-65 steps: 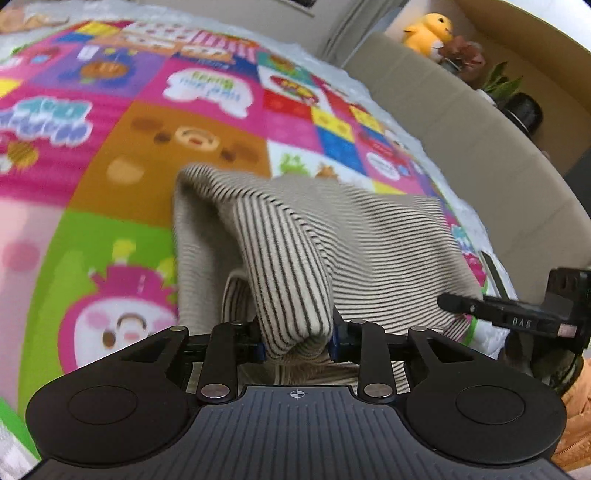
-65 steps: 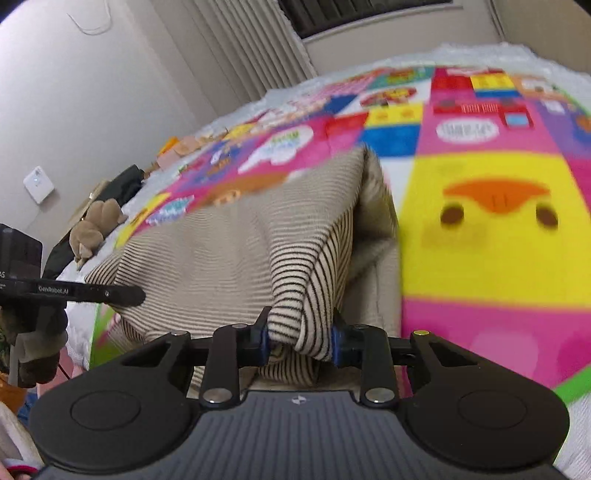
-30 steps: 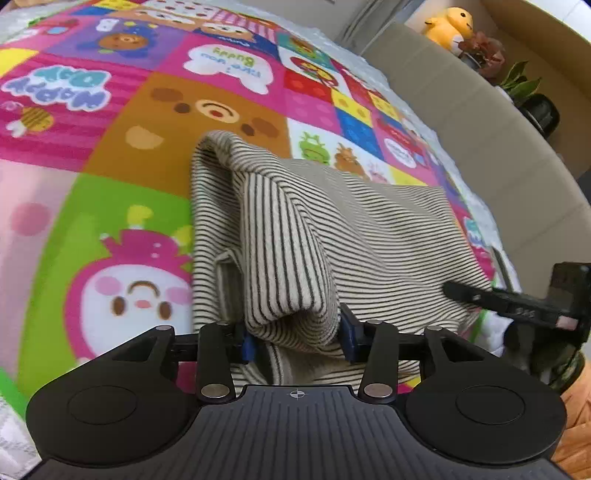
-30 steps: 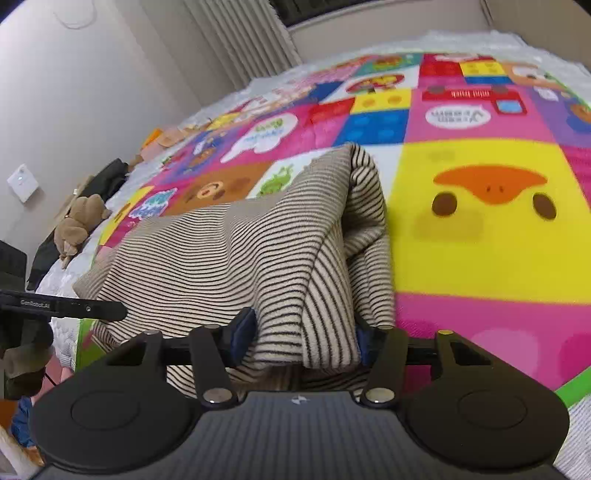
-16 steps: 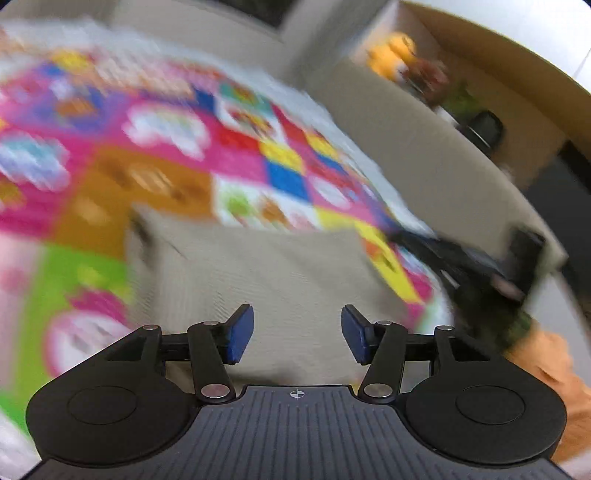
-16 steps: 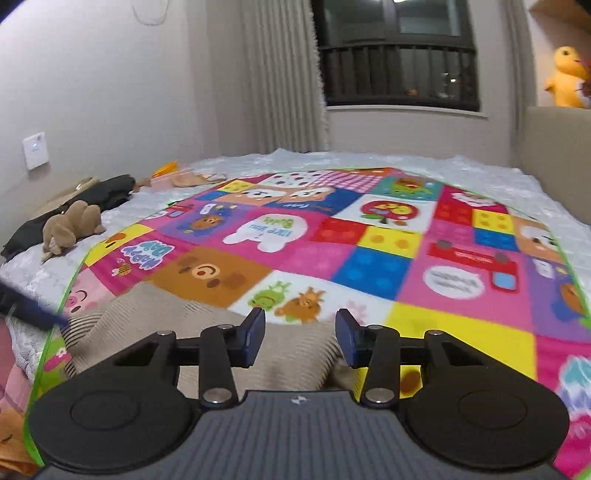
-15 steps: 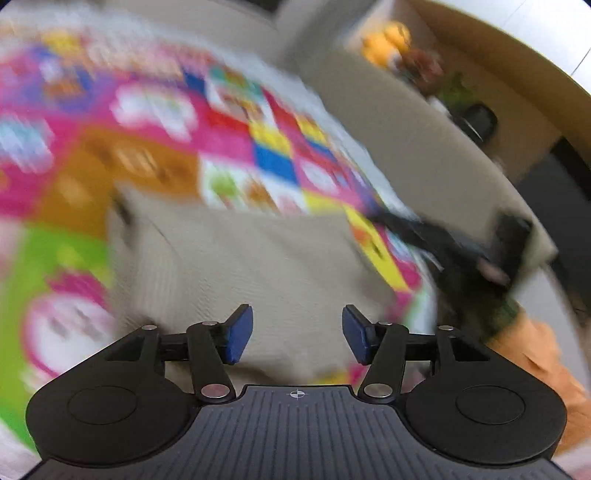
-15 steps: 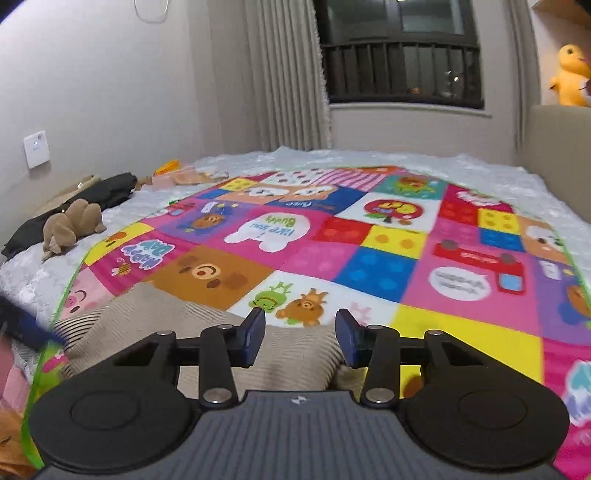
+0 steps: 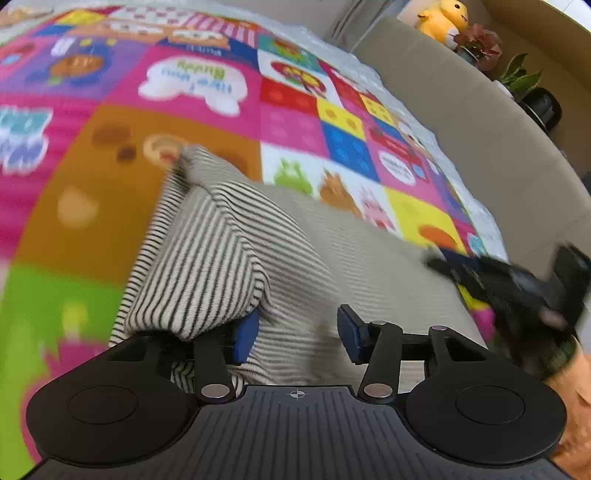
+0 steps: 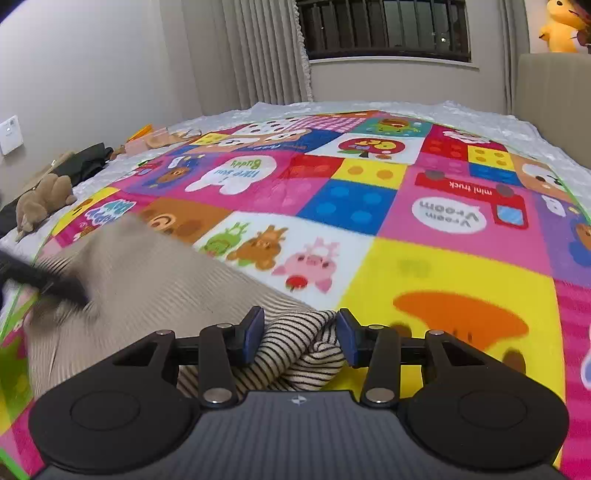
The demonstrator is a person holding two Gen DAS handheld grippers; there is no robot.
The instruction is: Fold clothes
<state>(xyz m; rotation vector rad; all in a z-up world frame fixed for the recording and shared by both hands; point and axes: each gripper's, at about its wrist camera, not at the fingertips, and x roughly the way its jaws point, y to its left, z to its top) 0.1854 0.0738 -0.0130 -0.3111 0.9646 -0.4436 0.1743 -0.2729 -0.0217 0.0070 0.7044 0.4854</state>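
Note:
A beige and black striped garment point(image 9: 229, 258) lies folded on the colourful play mat point(image 9: 184, 118). My left gripper point(image 9: 295, 328) is open just above its near edge; a raised fold of cloth hangs over the left finger point(image 9: 243, 332). The right gripper shows blurred at the right point(image 9: 509, 284). In the right wrist view the garment point(image 10: 155, 280) spreads to the left, and my right gripper point(image 10: 300, 334) is open with a bunched striped fold point(image 10: 299, 339) between its fingers. The left gripper shows blurred at the left edge point(image 10: 40, 280).
The mat point(image 10: 369, 206) covers a bed with a white quilt point(image 10: 480, 114). A beige headboard point(image 9: 480, 140) runs along the right, with a yellow plush point(image 9: 439, 18) and plants point(image 9: 517, 77) above. A brown plush point(image 10: 40, 199) and dark clothing point(image 10: 85, 162) lie at the bed's left edge.
Both grippers held folds of the striped garment, lowered them onto the mat and opened. Both have since shifted over the garment's near edge, with motion blur.

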